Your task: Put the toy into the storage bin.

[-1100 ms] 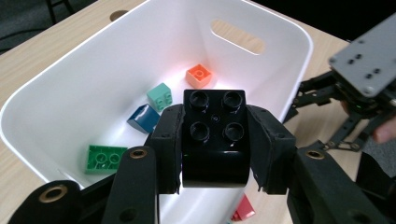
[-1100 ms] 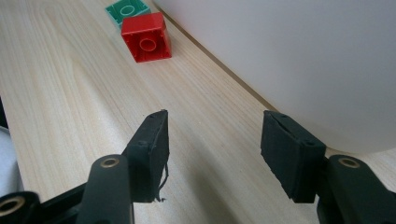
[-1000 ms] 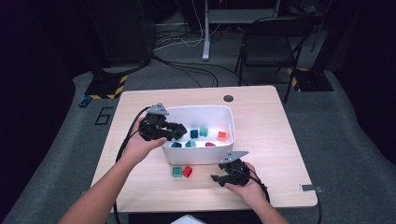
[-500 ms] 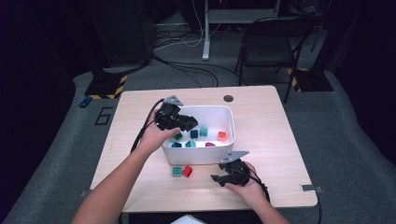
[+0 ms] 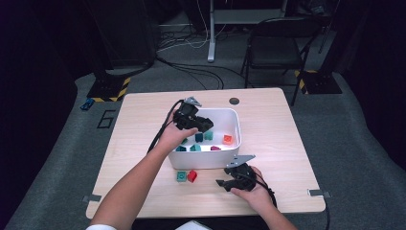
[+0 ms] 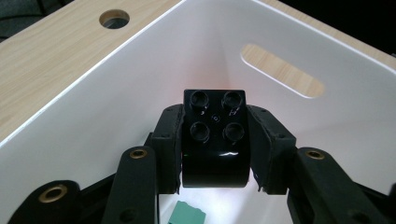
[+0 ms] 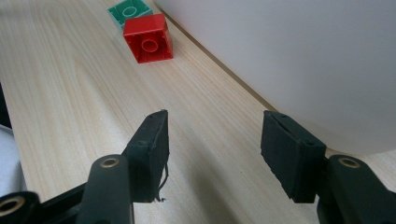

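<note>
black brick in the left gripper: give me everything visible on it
The black brick is glossy plastic, with four round studs in a two-by-two square on the face toward the camera. It is clamped on two opposite sides between the left gripper pads, held off the floor inside the white bin, above a green brick.

A pale wood table (image 5: 268,120) with a round hole (image 5: 234,101) stands on grey carpet (image 5: 354,143). Behind it are a black folding chair (image 5: 273,43), loose cables (image 5: 191,72) and what may be a stand's striped base (image 5: 107,88). The room beyond is dark.
</note>
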Available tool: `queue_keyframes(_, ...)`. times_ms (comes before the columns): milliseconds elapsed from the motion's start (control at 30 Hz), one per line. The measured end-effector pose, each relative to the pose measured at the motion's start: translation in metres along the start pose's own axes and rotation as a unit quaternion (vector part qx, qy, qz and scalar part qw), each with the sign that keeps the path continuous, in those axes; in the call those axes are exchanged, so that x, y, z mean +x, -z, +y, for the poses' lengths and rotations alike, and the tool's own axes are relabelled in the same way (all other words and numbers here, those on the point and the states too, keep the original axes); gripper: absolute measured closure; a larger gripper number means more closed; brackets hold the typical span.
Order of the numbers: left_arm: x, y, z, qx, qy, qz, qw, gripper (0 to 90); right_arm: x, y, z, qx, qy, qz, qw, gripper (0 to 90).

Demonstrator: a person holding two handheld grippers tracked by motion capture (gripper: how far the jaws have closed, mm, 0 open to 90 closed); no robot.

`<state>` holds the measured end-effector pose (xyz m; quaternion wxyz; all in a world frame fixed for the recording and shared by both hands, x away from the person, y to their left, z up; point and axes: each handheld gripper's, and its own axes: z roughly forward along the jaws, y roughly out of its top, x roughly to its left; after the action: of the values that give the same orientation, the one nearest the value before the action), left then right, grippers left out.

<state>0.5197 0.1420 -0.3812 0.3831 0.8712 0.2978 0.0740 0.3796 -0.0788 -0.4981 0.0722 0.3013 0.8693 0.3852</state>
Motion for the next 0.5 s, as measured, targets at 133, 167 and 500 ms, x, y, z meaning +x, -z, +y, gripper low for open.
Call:
queue_keyframes(133, 0.001, -0.004, -0.002, 0.016, 0.0, 0.006, 0.9998, 57.1, 0.001, 0.0, 0.0, 0.001, -0.001, 0.002, 1.0, 41.4)
queue_keyframes(167, 0.001, -0.004, -0.002, 0.016, 0.0, 0.006, 0.9998, 55.3, 0.001, 0.0, 0.0, 0.001, -0.001, 0.002, 1.0, 41.4)
queue_keyframes(500, 0.001, 0.021, -0.007, -0.004, 0.004, 0.015, 0.9999, 50.7, 0.0, 0.0, 0.0, 0.0, 0.002, 0.001, 1.0, 41.4)
